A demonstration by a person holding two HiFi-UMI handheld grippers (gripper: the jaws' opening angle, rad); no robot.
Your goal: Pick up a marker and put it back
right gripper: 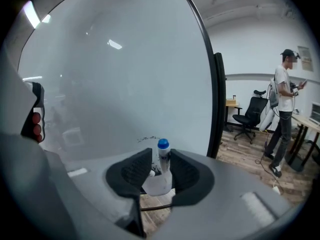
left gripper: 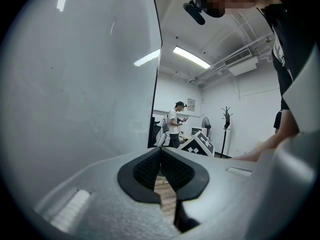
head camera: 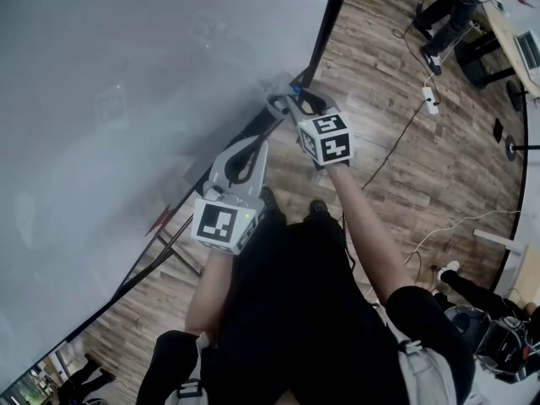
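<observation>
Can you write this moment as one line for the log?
place: whiteboard | right gripper: open, blue-capped marker between jaws | left gripper: shut, empty

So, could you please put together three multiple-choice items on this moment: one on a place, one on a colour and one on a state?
1. Where does the marker stand?
A) between the jaws of the right gripper
B) flat on the floor
C) on a desk

2. What colour is its cap?
A) red
B) blue
C) green

3. How do the jaws of the left gripper stand?
A) wide apart
B) closed on a marker
C) tips together, nothing between

Answers:
1 A: the right gripper view shows it upright between the pads.
2 B: the cap is plainly blue.
3 C: the left gripper view shows the pad tips meeting, with only floor behind.
</observation>
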